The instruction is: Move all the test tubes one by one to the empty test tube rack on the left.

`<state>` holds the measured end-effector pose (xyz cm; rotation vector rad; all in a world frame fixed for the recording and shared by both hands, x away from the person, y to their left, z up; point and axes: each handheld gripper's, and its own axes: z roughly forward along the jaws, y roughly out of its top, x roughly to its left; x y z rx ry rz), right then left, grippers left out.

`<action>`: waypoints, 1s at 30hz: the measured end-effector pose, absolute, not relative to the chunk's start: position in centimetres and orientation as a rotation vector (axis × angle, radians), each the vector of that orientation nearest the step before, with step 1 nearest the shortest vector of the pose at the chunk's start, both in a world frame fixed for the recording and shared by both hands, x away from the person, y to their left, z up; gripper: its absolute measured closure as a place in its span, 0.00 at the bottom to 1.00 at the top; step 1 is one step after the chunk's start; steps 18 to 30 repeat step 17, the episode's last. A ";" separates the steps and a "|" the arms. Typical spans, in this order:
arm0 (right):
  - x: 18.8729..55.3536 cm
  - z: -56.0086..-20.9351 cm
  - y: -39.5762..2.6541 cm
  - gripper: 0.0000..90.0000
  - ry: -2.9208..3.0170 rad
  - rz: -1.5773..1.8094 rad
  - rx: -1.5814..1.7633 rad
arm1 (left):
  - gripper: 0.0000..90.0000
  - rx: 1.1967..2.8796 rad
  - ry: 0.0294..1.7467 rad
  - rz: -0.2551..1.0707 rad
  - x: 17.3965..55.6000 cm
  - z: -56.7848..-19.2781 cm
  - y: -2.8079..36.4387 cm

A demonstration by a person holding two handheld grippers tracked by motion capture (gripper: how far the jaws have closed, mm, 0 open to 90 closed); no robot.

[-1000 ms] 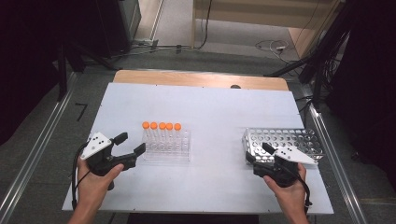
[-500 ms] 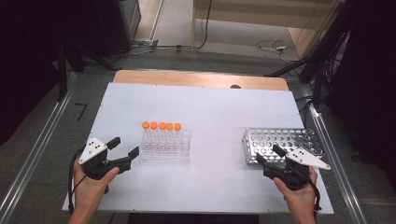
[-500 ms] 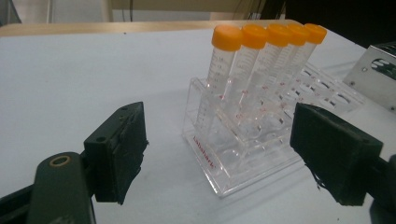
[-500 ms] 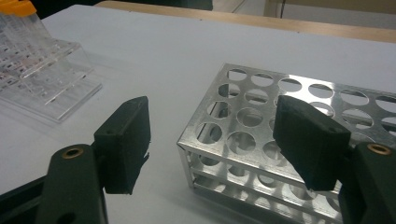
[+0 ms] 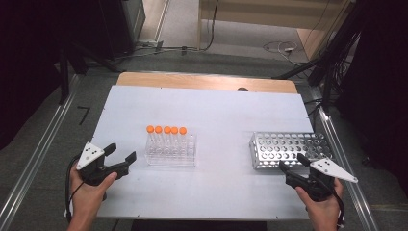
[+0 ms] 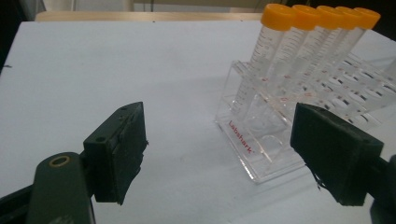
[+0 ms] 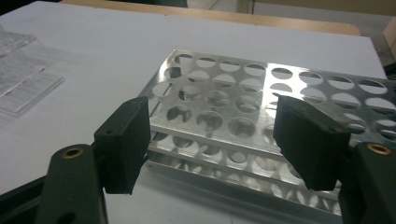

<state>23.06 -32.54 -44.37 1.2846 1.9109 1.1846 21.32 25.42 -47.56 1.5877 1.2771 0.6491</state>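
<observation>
Tubes (image 5: 166, 137) with orange caps, five in a row, stand upright along the back of a clear plastic rack (image 5: 171, 153) left of the desk's (image 5: 211, 110) middle; its other holes are vacant. Just left of it, near the front edge, the left gripper (image 5: 120, 153) hovers with jaws wide apart, holding nothing. Toward the right edge sits a metal rack (image 5: 284, 147), every hole vacant. At its front edge the right gripper (image 5: 291, 161) gapes too, gripping nothing.
</observation>
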 end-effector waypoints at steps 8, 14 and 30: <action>22.7 -44.7 -34.4 0.29 1.872 1.149 1.335 | 0.22 1.577 1.321 0.668 21.5 -48.0 26.6; 22.5 -45.3 -35.5 0.29 1.855 1.079 1.383 | 0.22 1.584 1.361 0.669 21.5 -48.7 27.5; 22.4 -45.7 -36.2 0.29 1.848 1.053 1.421 | 0.22 1.597 1.373 0.661 21.5 -49.0 27.6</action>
